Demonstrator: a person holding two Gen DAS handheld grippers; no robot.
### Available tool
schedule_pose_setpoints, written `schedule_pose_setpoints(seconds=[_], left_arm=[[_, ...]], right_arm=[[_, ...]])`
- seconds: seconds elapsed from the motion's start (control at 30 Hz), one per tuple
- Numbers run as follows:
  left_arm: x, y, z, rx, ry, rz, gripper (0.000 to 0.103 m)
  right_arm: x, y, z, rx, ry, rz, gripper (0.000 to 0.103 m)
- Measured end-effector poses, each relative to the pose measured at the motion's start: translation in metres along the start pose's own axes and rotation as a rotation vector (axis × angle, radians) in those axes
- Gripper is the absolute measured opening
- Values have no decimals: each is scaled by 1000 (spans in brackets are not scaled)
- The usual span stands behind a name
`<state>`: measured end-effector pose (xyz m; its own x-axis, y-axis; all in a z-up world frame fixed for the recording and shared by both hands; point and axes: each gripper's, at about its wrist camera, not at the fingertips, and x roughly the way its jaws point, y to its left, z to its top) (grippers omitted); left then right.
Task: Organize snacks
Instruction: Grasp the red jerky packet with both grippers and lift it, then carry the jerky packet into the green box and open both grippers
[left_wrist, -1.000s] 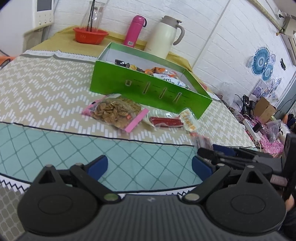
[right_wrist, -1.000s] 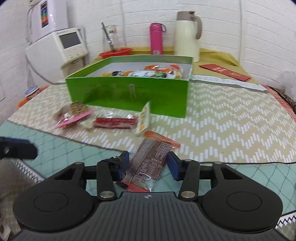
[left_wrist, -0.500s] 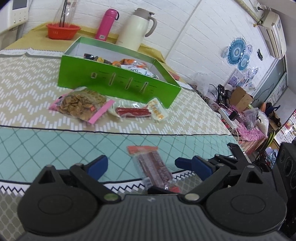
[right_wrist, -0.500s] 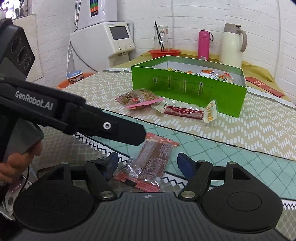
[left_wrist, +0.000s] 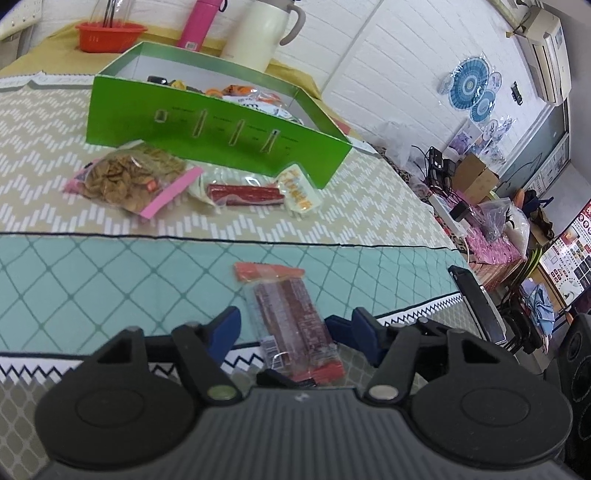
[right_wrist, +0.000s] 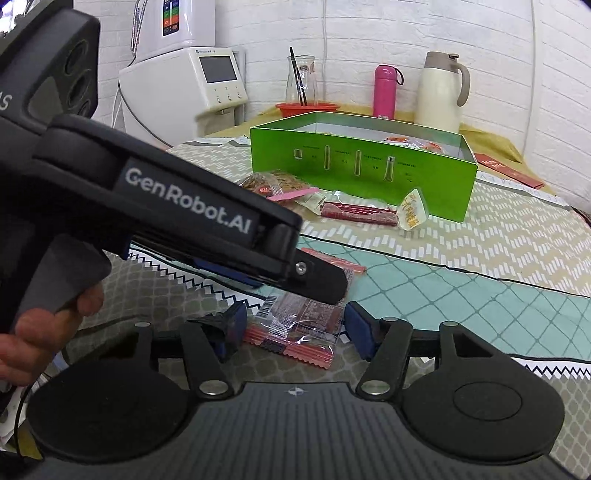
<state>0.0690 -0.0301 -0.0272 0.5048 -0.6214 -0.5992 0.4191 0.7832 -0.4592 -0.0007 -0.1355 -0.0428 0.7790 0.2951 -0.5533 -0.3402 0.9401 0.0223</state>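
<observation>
A clear packet of dark red snack bars with orange ends (left_wrist: 291, 317) lies at the near table edge. My left gripper (left_wrist: 295, 325) is open with its blue pads on either side of the packet. My right gripper (right_wrist: 295, 326) is open too, its pads flanking the same packet (right_wrist: 295, 328) from the other side. The left gripper's black body (right_wrist: 177, 206) crosses over the packet in the right wrist view. The green snack box (left_wrist: 221, 129) stands farther back, open, with several packets inside.
In front of the box lie a bag of brown crackers (left_wrist: 129, 177), a red sausage packet (left_wrist: 243, 194) and a small yellow packet (left_wrist: 299, 190). A white thermos (right_wrist: 441, 92), pink bottle (right_wrist: 384, 90) and red bowl (right_wrist: 306, 109) stand behind. A white appliance (right_wrist: 184, 92) stands at the left.
Both grippers have narrowed around the packet. The left gripper has come closer over the packet, and the right gripper has swung round to the left.
</observation>
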Motion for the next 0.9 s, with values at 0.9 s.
schedule_pose_setpoints(seconds=[0.9], left_arm=[[-9, -14, 41, 91, -148, 34, 28]], right_arm=[[-4, -20, 34, -20, -144, -14, 59]])
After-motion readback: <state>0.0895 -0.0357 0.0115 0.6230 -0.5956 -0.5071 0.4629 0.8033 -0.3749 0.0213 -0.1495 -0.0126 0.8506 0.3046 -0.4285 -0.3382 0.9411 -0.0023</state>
